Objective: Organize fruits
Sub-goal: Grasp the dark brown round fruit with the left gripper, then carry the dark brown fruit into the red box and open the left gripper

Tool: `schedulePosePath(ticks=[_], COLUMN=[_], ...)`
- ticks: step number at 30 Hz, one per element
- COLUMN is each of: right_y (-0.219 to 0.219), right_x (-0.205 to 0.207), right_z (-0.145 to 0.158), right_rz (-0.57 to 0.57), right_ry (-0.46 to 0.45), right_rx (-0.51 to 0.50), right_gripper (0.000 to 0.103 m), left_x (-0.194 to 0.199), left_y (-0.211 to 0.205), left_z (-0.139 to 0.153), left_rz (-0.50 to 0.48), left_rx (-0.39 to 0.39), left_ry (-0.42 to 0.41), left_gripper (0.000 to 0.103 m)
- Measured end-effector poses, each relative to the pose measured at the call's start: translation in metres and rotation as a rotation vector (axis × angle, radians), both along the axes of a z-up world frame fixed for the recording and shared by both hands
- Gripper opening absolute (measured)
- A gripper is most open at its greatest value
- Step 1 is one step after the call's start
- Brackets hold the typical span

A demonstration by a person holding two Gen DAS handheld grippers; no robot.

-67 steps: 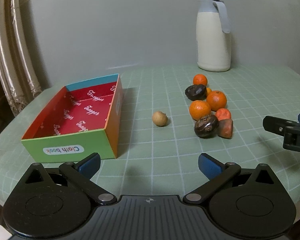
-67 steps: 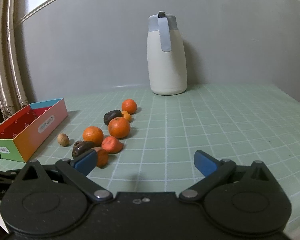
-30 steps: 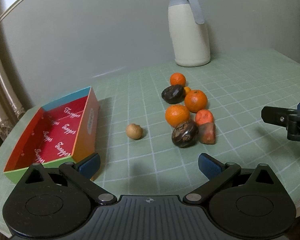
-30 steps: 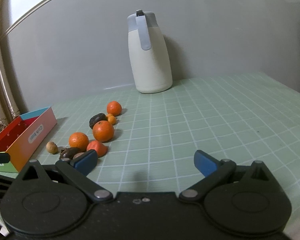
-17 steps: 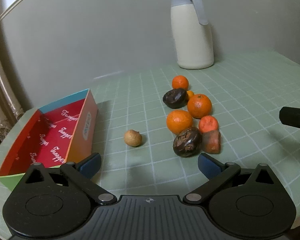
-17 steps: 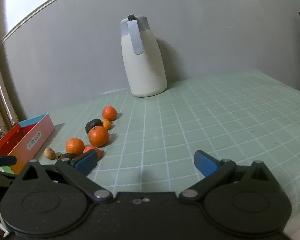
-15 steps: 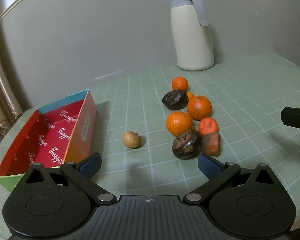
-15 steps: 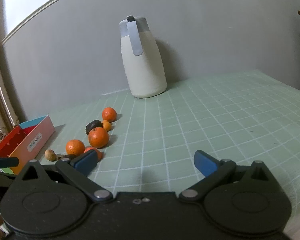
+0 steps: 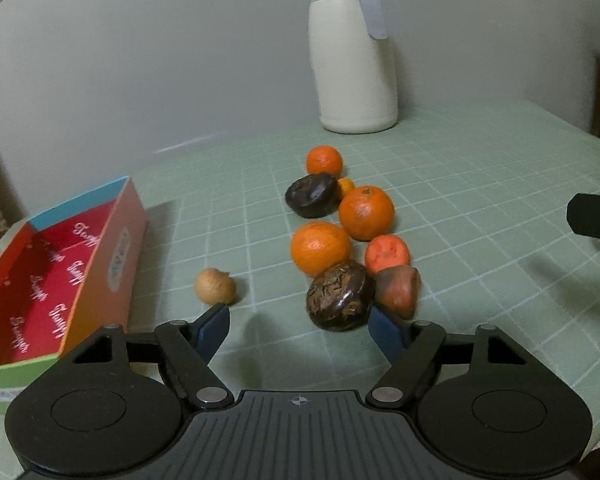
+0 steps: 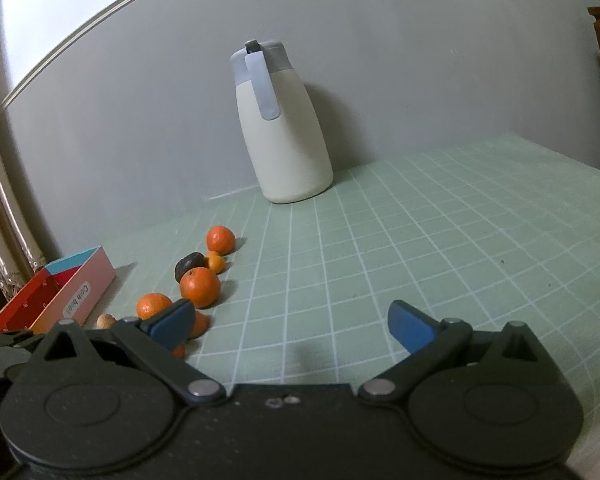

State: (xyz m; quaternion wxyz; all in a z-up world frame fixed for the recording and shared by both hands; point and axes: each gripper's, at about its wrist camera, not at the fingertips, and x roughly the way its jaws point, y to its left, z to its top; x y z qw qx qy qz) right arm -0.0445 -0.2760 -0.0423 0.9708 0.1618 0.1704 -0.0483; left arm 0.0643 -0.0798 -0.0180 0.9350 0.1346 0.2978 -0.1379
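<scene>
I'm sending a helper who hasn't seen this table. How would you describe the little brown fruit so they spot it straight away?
Start at the open red box on the left of the green checked table. Just right of its long side, between it and the cluster of oranges, lies the small tan fruit. It is the only pale brown, round one, and it sits alone, touching nothing.

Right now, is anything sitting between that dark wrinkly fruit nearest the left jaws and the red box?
Only the small tan fruit lies on the mat between the dark wrinkled fruit and the red box. Lifted over, nothing visible blocks it.
</scene>
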Motion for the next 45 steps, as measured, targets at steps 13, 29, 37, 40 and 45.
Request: schedulePosePath(ticks=[13,29,37,40,45], right_y=[-0.002,-0.004,-0.004,-0.001,0.007], right_x=[-0.001,-0.002,0.0,0.001,0.007], right_z=[0.004,0.006,0.004,0.004,0.003], right_rz=[0.007,0.001,0.0,0.003,0.018], right_ry=[-0.016,-0.025,-0.022,-0.019,-0.007], right_rx=[0.024,0.043,0.04,0.036,0.024], right_gripper=[0.103,0.103,0.103,0.103,0.103], left_x=[0.01,0.01,0.006,0.004,0.001], left_y=[-0.018,-0.024,-0.005,0.005,0.023], left_z=[-0.001,-0.004,-0.003,0.004,0.019], left_rz=[-0.044,-0.034,0.024,0.045,0.085], left_rx=[0.033,-0.056,-0.109,-0.116,-0.108], left_ry=[-0.03,0.018,0.017,-0.007,-0.065], left_gripper=[0.097,0.042,0.042,0.042,0.042])
